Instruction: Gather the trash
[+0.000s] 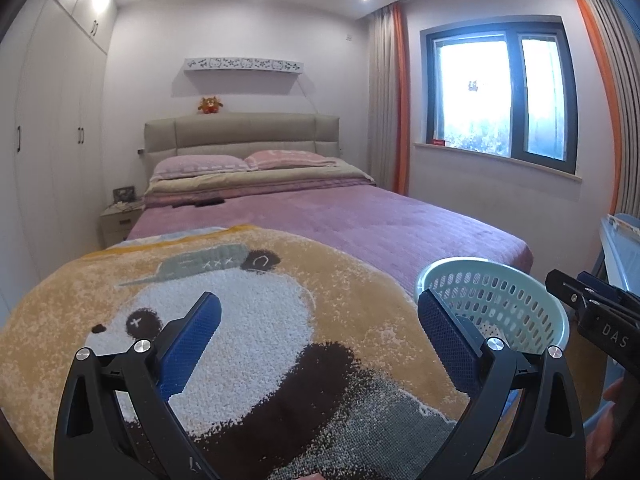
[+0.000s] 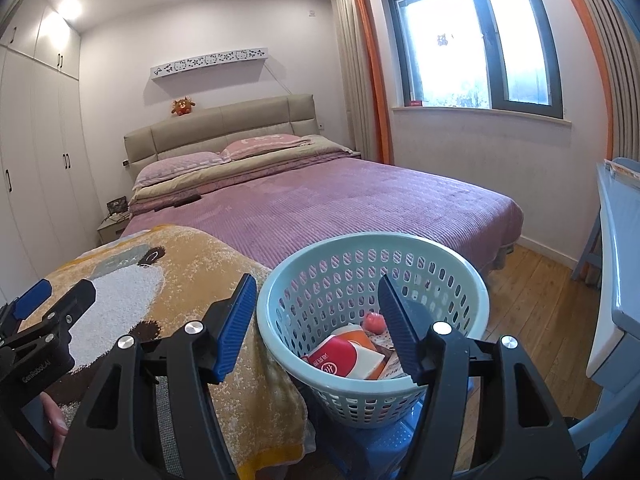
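A pale green perforated basket stands on a blue stool at the foot of the bed; it also shows in the left wrist view. Inside lie a red and white packet and a small red round item. My right gripper is open and empty, over the basket's near rim. My left gripper is open and empty above a panda blanket. The right gripper shows at the left view's right edge, the left gripper at the right view's left edge.
The bed with a purple cover fills the middle. A white wardrobe lines the left wall, a nightstand beside it. A light blue table stands at the right, by the window. Wooden floor lies between.
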